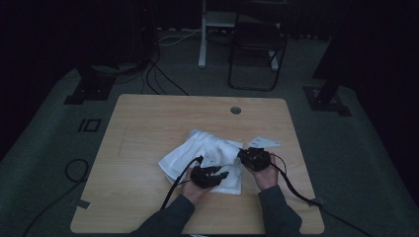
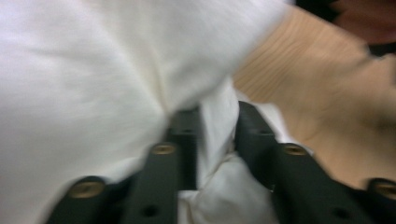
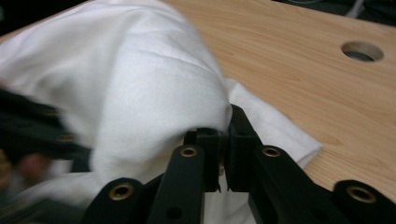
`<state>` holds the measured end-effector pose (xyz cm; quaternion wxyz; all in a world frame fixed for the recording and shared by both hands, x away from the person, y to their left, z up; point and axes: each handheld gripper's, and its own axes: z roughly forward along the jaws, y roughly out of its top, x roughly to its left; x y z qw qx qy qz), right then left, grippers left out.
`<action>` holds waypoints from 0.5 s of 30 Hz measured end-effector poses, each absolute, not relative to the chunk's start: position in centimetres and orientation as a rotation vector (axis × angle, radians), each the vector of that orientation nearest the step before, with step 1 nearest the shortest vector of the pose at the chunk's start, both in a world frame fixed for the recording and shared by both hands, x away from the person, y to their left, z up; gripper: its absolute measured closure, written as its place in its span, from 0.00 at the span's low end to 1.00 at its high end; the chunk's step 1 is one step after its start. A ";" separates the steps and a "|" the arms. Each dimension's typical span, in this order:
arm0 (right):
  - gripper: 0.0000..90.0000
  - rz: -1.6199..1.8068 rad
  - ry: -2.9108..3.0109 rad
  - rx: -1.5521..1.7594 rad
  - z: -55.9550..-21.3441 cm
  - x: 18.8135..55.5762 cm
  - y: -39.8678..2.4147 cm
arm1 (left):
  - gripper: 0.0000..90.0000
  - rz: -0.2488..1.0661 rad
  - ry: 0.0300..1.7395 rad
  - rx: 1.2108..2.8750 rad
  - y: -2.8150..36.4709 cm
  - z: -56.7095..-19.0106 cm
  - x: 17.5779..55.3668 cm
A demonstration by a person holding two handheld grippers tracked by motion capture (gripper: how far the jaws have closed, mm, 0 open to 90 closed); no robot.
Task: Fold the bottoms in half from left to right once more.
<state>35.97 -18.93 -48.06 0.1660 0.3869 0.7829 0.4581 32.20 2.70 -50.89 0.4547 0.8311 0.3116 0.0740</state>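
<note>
My right gripper [image 3: 223, 154] has its jaws pinched together on a fold of the white cloth [image 3: 140, 93]; the fabric balloons up and over the jaw tips in its own view, and I see no gap between the pads. In the high view that gripper [image 1: 247, 154] sits at the cloth's right edge, my right hand [image 1: 264, 175] behind it.

My left gripper [image 2: 217, 135] has jaws partly apart with a twisted strip of cloth running up between them; the pads stand on either side of the strip, and the blur keeps me from telling whether they press on it. From above, the left gripper [image 1: 217, 175] lies low on the cloth's near edge, pointing right, my left hand [image 1: 190, 187] under it.

Largest first:
- Wooden table [image 1: 148, 128], pale, rounded corners, a round cable hole [image 1: 235, 110] near its far edge.
- White cloth [image 1: 207, 153], crumpled, bunched in the middle right part of the table, both grippers at its near side, close to each other.
- Grey three-cornered plate [image 1: 263, 142] on the right gripper, just past the cloth's right edge.
- Black cables trail from each gripper toward the near table edge.

Room around the table is dark; a folding chair [image 1: 257, 49] stands beyond the far edge.
</note>
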 end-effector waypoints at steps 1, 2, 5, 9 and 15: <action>0.96 1.309 2.215 1.135 -48.3 36.3 -19.1 | 0.68 0.190 0.759 2.046 2.8 -50.2 31.9; 0.97 1.310 2.204 1.171 -48.4 36.7 -19.4 | 0.66 0.189 0.751 2.040 3.1 -49.4 31.5; 0.96 1.322 2.188 1.232 -49.0 37.6 -20.3 | 0.63 0.218 0.714 1.992 4.2 -46.7 30.5; 0.95 1.308 2.201 1.279 -49.6 38.6 -20.9 | 0.61 0.387 0.731 1.936 6.9 -43.4 30.3; 0.94 1.284 2.225 1.309 -50.0 39.9 -21.0 | 0.62 0.412 0.902 2.007 9.0 -45.2 33.4</action>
